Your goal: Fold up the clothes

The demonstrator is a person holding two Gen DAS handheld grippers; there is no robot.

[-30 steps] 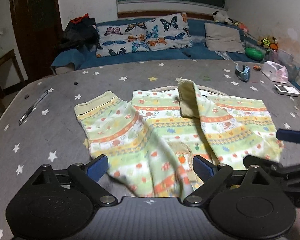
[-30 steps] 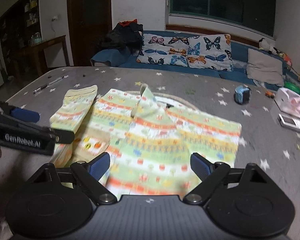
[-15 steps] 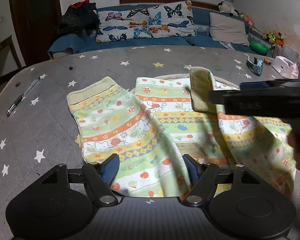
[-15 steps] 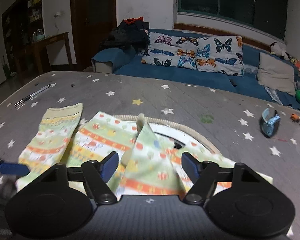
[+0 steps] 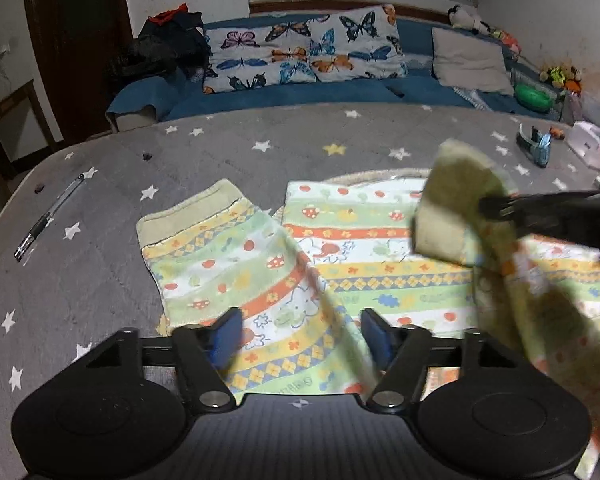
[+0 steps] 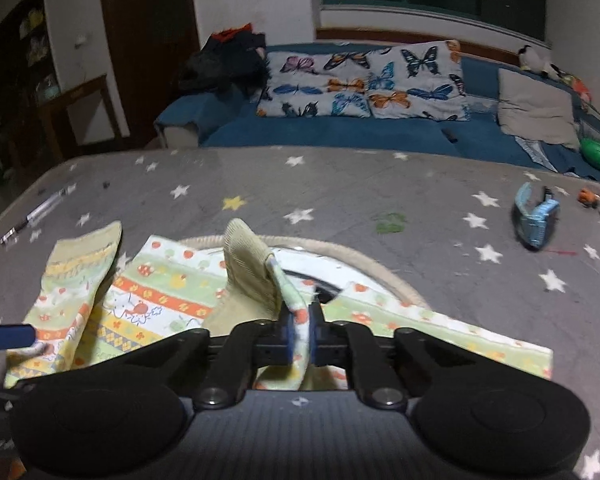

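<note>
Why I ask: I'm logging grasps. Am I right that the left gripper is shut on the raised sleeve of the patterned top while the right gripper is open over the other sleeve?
The sides are swapped. The right wrist view shows the right gripper shut on the raised sleeve of the patterned top. The left wrist view shows the left gripper open over the other sleeve.

Your garment (image 5: 352,256) is pale green with orange, yellow and white stripes, strawberries and mushrooms, and beige ribbed cuffs (image 6: 250,268). It lies on a grey mattress (image 5: 220,152) dotted with white stars. Your grippers' fingertip pads (image 5: 226,334) are blue.
</note>
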